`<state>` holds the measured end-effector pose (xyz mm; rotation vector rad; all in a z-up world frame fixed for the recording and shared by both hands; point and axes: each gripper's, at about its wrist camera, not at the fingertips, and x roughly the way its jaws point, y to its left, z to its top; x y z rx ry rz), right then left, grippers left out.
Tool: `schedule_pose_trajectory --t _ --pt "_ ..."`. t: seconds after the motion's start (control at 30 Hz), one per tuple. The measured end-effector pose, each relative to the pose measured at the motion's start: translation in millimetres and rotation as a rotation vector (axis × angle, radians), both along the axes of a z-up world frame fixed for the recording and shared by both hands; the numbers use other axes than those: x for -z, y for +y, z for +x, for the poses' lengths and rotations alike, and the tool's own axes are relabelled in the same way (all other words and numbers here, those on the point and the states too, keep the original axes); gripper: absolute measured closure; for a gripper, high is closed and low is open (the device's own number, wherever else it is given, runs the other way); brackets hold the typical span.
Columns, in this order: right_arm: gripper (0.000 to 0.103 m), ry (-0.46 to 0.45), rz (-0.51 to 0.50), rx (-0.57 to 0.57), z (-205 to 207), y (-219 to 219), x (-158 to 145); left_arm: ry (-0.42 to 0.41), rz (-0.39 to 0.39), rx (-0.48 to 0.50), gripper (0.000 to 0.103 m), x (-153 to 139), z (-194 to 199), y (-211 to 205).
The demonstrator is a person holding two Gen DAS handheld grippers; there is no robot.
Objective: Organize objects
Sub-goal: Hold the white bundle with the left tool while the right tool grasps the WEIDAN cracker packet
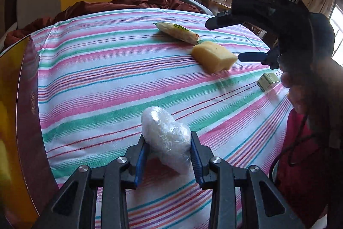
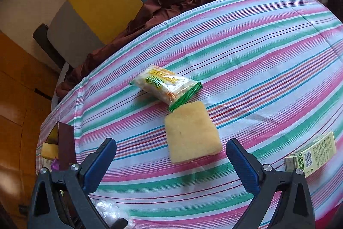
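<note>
I count one of each: a plastic-wrapped bundle [image 1: 166, 137] clenched in my left hand-held gripper [image 1: 169, 156], and one yellow sponge [image 2: 191, 135] lying on the striped worktop [image 2: 257, 53] just ahead of my right hand-held gripper [image 2: 171, 161], whose jaws stand spread wide, grasping nothing. Touching the sponge's far edge lies one snack packet [image 2: 166, 86], its writing unreadable. Right of that gripper sits one small barcoded carton [image 2: 312, 155]; left, a dark red box [image 2: 65, 144].
</note>
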<state>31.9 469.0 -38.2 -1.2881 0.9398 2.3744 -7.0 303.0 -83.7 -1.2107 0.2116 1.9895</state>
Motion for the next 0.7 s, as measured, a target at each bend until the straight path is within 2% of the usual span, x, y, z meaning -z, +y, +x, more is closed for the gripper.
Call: schedule_pose_trajectory --t 0.07,0.27,0.47,0.57,0.7 --pt "0.0 -0.012 0.016 -0.029 -7 -3 -1 -0.014 0.013 0.0 0.067 1 -5 -1" --pt "0.0 -0.068 0.157 -0.127 -52 8 -8 -0.026 0.042 0.01 0.067 3 -6 -4" --pt "0.002 -0.145 0.209 -0.183 -91 19 -5 -0.055 0.074 0.009 0.067 7 -11 -6" --pt "0.002 -0.138 0.202 -0.222 -108 21 -7 -0.068 0.093 0.008 0.067 8 -13 -7" --pt "0.002 -0.195 0.231 -0.304 -137 14 9 -0.076 0.103 0.01 0.067 8 -15 -8"
